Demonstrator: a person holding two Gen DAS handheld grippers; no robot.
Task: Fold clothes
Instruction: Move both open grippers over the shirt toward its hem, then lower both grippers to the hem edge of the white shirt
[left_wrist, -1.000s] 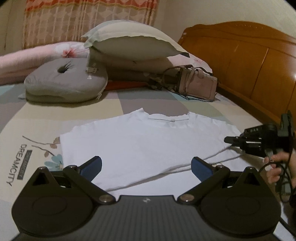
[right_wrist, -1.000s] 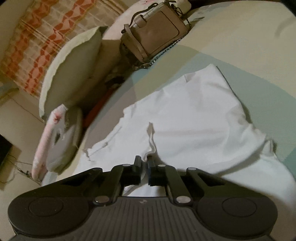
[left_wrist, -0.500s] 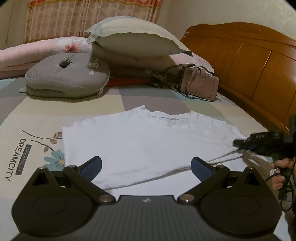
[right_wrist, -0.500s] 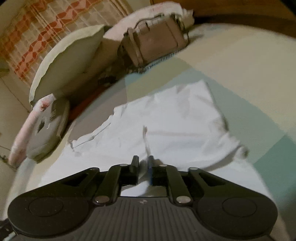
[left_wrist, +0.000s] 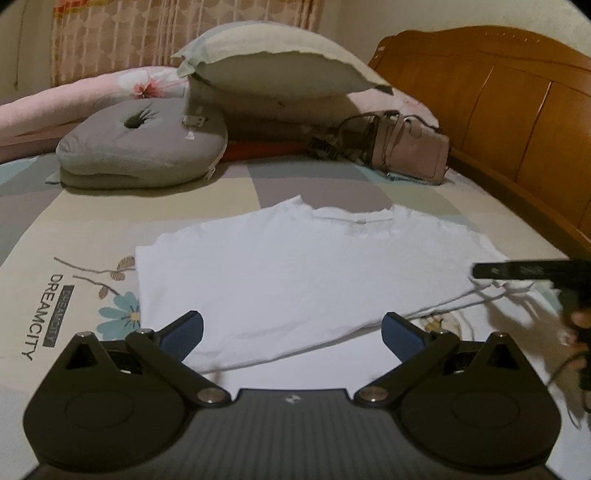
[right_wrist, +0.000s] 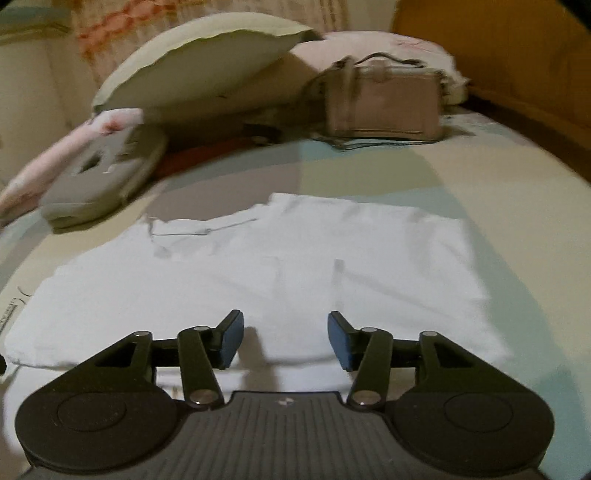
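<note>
While right tongs (right_wrist: 285, 339) just opened, empty, T-shirt (right_wrist: 288, 273) edges flat.

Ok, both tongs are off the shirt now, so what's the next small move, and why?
Probably bring the right tongs, whose jaws have just been opening with no cloth between them, down onto the near right hem of the white T-shirt. The left tongs hang open over the near left hem, the shirt lies flat with its collar far, so a paired hem grasp could start the fold.

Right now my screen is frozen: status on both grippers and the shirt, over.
Left gripper open, empty. Right gripper jaws just opening, nothing between them. White T-shirt lies partly folded on the bed. Handbag beyond the collar, clear.
</note>
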